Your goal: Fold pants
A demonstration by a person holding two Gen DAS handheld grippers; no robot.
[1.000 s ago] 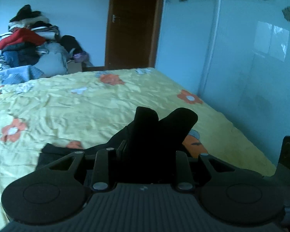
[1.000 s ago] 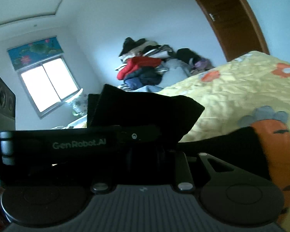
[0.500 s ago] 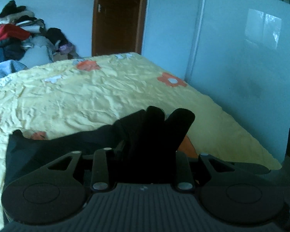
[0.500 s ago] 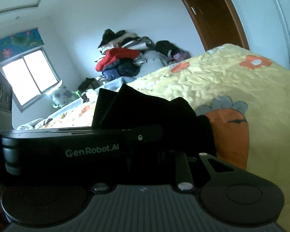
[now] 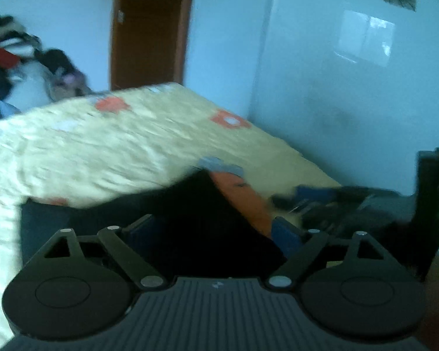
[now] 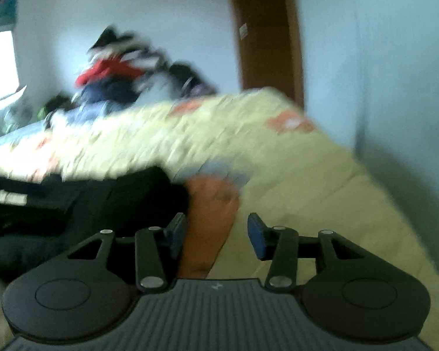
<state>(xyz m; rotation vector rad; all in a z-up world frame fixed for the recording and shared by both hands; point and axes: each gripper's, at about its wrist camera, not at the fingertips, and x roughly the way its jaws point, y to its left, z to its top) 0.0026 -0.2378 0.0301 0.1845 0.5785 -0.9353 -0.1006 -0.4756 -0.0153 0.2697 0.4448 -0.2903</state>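
The black pants lie on the yellow flowered bedspread, near its front corner. My left gripper is open, its blue pads spread wide, with the pants cloth lying between them. In the right wrist view the pants lie to the left. My right gripper is open and empty, just right of the pants' edge, over an orange carrot print. Both views are blurred by motion.
A heap of clothes is piled beyond the far side of the bed. A brown door stands behind it. A pale wardrobe wall runs along the bed's right side. The other gripper shows at the right edge.
Both grippers were shut on the pants and held them up. Now both are open and the pants lie on the bed. Both cameras have swung to the right.
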